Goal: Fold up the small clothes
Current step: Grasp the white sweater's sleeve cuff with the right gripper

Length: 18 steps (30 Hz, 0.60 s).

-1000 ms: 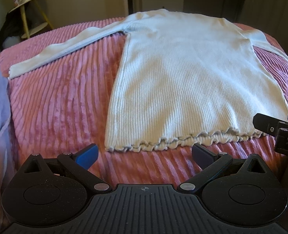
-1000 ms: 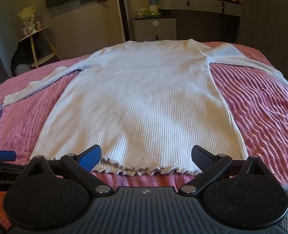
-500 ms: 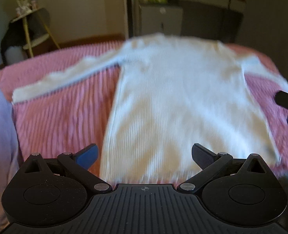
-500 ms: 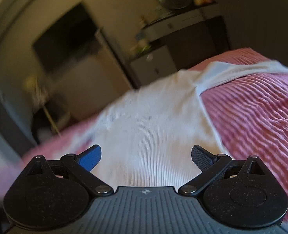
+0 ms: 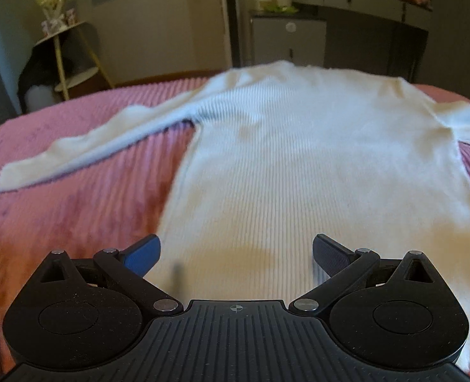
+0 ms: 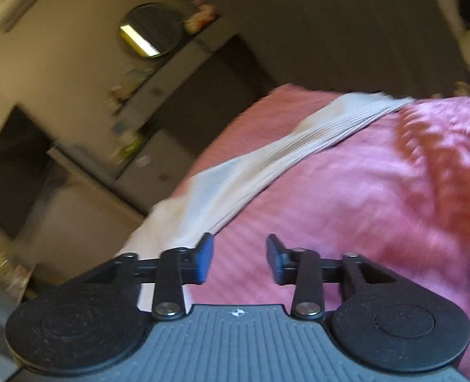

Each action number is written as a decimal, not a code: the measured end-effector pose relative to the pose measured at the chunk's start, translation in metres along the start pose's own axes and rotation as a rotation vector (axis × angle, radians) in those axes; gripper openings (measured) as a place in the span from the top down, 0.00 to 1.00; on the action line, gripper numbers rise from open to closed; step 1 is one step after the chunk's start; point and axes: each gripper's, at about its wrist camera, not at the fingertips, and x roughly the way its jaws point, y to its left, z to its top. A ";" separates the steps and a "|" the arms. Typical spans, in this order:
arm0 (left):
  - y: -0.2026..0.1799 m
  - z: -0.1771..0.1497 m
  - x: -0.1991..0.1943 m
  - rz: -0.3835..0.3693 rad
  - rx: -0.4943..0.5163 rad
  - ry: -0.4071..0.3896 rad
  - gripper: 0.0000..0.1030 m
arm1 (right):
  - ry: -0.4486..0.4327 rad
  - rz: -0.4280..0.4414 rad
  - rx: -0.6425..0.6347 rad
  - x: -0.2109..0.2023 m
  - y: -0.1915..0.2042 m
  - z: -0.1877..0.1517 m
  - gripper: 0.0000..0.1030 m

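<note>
**1 soft knit top, 2 empty grippers**

Task item: 1 white ribbed long-sleeved knit top [image 5: 314, 172], lying flat and face-down or face-up (cannot tell which) on the pink corduroy-ribbed bedspread [image 5: 85, 197]. Body runs away from the left wrist camera, neck end far. Left sleeve [image 5: 101, 146] stretches out to the side across the bedspread. In the tilted, blurred right wrist view, the right sleeve [image 6: 285, 149] lies as a diagonal band over the pink cover.

Handling, as I judge it: light, limp, stretchy fabric. No stiffness, nothing breakable. It should drape and sag when lifted, and the ribbed bedspread probably drags on it, so a lift-and-carry fold suits better than sliding. A pinch through 1 layer may leave the lower layer behind. Best holds look like the sleeve cuff or the shoulder seam for folding sleeves inward, then the hem corners for the body fold.

Left gripper [image 5: 236, 251]: fingers spread wide, holding nothing, hovering low over the hem end of the body.

Right gripper [image 6: 238, 262]: fingers partly apart with pink bedspread showing in the gap, holding nothing, just beside the right sleeve's near edge.

Count: 1 garment, 2 sleeves, 2 grippers, 1 bedspread. Background: 1 round mirror [image 6: 148, 30], 1 yellow-legged side table [image 5: 66, 51].
</note>
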 end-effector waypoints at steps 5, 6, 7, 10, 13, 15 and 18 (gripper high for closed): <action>0.006 -0.010 0.023 -0.001 0.000 -0.056 0.00 | -0.060 -0.088 0.159 0.048 -0.045 0.049 0.71; 0.008 -0.011 0.028 -0.010 -0.003 -0.060 0.00 | -0.079 -0.086 0.208 0.055 -0.055 0.057 0.63; 0.008 -0.012 0.033 -0.020 -0.009 -0.056 0.00 | -0.092 -0.090 0.252 0.062 -0.064 0.065 0.48; 0.005 -0.013 0.036 -0.031 -0.010 -0.085 0.00 | -0.135 -0.090 0.328 0.084 -0.085 0.079 0.47; 0.001 -0.014 0.038 -0.033 0.021 -0.108 0.00 | -0.119 -0.098 0.368 0.113 -0.093 0.082 0.78; 0.000 -0.015 0.039 -0.035 0.027 -0.114 0.00 | -0.116 -0.126 0.328 0.118 -0.084 0.082 0.90; 0.003 -0.013 0.040 -0.049 0.019 -0.102 0.00 | -0.187 -0.163 0.043 0.104 -0.030 0.084 0.90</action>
